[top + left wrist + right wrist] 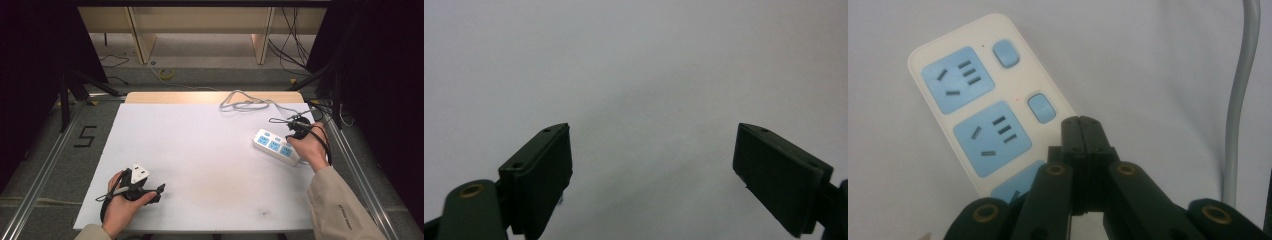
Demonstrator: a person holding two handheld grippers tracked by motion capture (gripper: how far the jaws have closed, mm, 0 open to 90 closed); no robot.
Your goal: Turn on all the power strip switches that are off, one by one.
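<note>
Left gripper [159, 191] jaws released near table [200, 150] front edge, right gripper [1083, 125] jaws clenched over power strip [978, 100] by right edge.

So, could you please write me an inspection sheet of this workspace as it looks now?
Surface: white table top, bare in the middle.
Job's things: white power strip with blue sockets, lying flat at the right.
Clutter: nothing seen.
Grippers: left claw open, nothing between its jaws; right claw shut, over the power strip's edge by a blue switch.
Cables: grey cord looped at the far edge.
Surroundings: floor with a yellow coil, wooden frame.
</note>
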